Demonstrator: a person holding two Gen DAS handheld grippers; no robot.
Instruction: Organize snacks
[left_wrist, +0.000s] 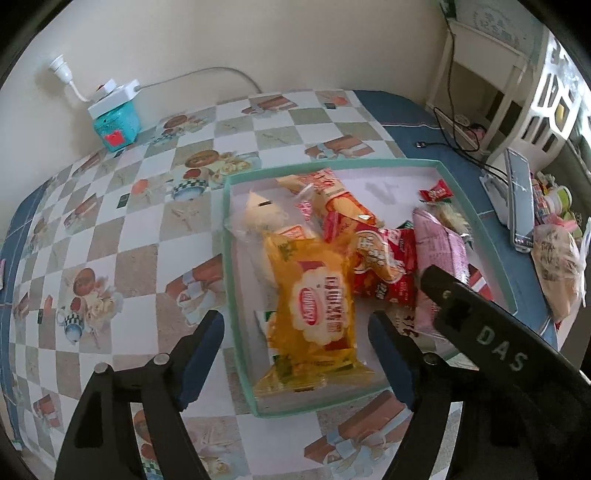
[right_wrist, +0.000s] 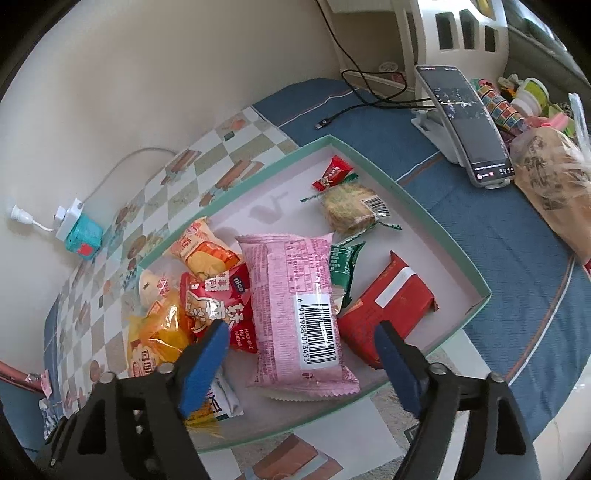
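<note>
left gripper (left_wrist: 295, 350): jaws spread wide, nothing pinched; yellow snack pack (left_wrist: 314, 314) lies loose between the blue pads, not touched

yellow snack pack: long axis runs bottom to top of the frame, near end at the tray's front rim

right gripper (right_wrist: 301, 363): also wide apart, empty; pink wrapper (right_wrist: 295, 314) sits in the gap

pink wrapper: lengthwise up the frame, barcode side up, lower center

tray (left_wrist: 236, 295): teal-rimmed, mid-frame on the checkered tablecloth (left_wrist: 129, 229), other snacks piled behind

phone (right_wrist: 465, 122): upper right, on a stand

Wrapped snacks (right_wrist: 295, 306) piled in green-rimmed tray (right_wrist: 476, 258)
</note>
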